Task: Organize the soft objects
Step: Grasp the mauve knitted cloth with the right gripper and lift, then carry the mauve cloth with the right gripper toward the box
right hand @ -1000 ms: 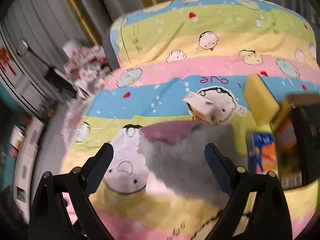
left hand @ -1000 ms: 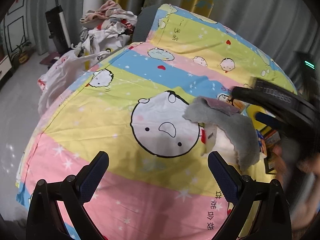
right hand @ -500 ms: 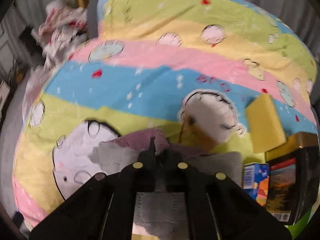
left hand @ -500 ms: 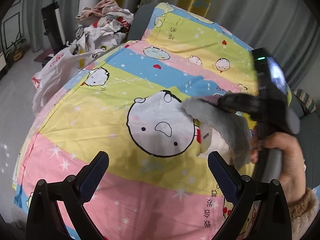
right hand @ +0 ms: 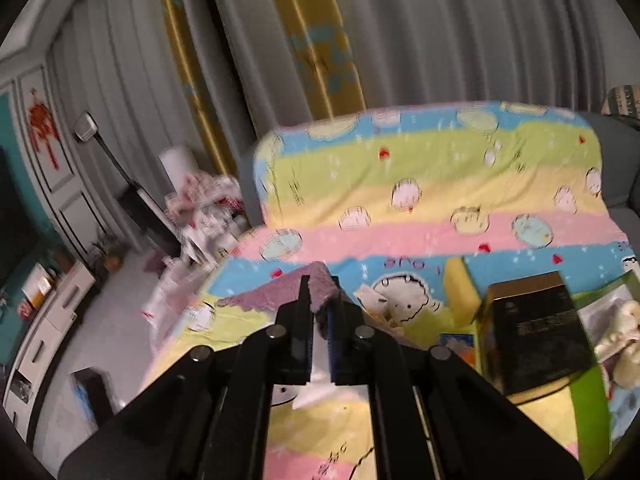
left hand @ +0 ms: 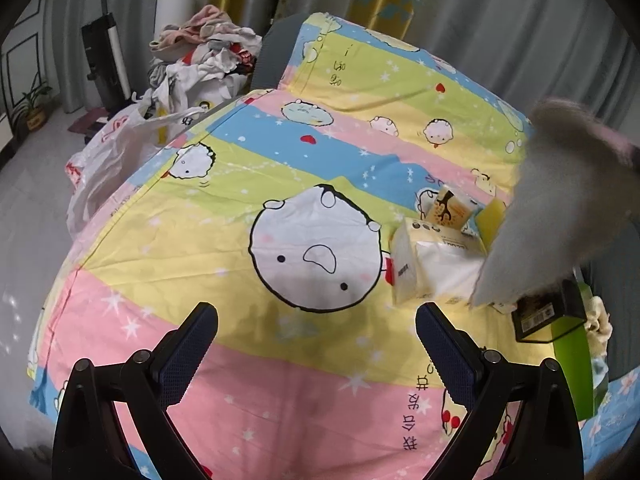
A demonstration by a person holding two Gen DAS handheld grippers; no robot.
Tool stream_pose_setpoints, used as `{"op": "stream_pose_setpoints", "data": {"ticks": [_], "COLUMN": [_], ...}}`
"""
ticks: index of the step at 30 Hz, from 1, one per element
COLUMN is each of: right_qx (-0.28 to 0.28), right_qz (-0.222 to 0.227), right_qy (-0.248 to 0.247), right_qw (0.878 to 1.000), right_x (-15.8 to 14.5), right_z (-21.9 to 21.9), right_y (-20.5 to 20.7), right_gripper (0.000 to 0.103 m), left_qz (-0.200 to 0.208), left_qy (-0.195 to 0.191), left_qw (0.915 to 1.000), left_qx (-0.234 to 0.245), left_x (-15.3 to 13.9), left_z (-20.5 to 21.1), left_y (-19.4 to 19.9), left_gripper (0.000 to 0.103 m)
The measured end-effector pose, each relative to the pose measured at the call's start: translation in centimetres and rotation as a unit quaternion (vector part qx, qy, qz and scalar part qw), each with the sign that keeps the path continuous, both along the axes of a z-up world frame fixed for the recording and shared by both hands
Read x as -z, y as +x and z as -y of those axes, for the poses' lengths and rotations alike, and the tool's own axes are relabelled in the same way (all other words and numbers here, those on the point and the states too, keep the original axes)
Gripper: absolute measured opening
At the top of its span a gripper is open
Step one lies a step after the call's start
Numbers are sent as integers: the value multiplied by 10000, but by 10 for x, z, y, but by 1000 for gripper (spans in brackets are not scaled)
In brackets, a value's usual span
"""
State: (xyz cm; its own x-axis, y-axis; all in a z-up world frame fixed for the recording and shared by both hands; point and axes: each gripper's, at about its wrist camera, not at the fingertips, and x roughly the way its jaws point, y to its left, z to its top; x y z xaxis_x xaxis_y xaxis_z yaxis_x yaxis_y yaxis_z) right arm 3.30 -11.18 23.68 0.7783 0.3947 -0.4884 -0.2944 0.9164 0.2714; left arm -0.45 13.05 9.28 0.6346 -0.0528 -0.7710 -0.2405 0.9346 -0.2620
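I have the striped cartoon sheet [left hand: 248,208] spread over the couch as my work surface, and most of it lies bare; the clutter sits toward its right side. The grey fluffy cloth [left hand: 560,208] with the pink-purple edge is the piece in hand: it hangs in the air above that clutter, clear of the sheet, and in the right wrist view its edge [right hand: 316,286] is pinched between the pressed-together jaws of my right gripper [right hand: 318,312]. So, as I judge it, the pick-up is done and the placing is not. Below the cloth stand the tissue pack [left hand: 432,264], the black box [left hand: 548,312] and the green bin [left hand: 572,368], which holds something cream and plush [right hand: 624,336]; I would guess the bin is where soft things go, though I cannot be sure. The yellow sponge [right hand: 460,288] is still on the sheet. My left gripper [left hand: 316,344] hovers over the pink stripe, jaws spread, holding nothing
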Motion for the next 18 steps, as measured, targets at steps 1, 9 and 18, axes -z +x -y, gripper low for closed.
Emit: {"op": "stream_pose_setpoints", "data": {"ticks": [1,9,18], "right_qx": [55,-108,-671], "right_qz": [150,44,-2060], "right_qy": [71,372,356], "right_qw": [9998,9992,9756], "right_x": [-5,24,164], "right_z": [7,29,22], "right_y": [-13,-62,-41], "right_gripper": [5,6,8], "left_qz": [-10,5,-25], "left_qy": [8,-13,-459], "left_qw": [10000,9999,9968], "left_qx": [24,143,659], "left_x": [0,-1,7], "left_z": [1,10,27], "left_y": [-1,-7,-7], "left_gripper": [99,99,99]}}
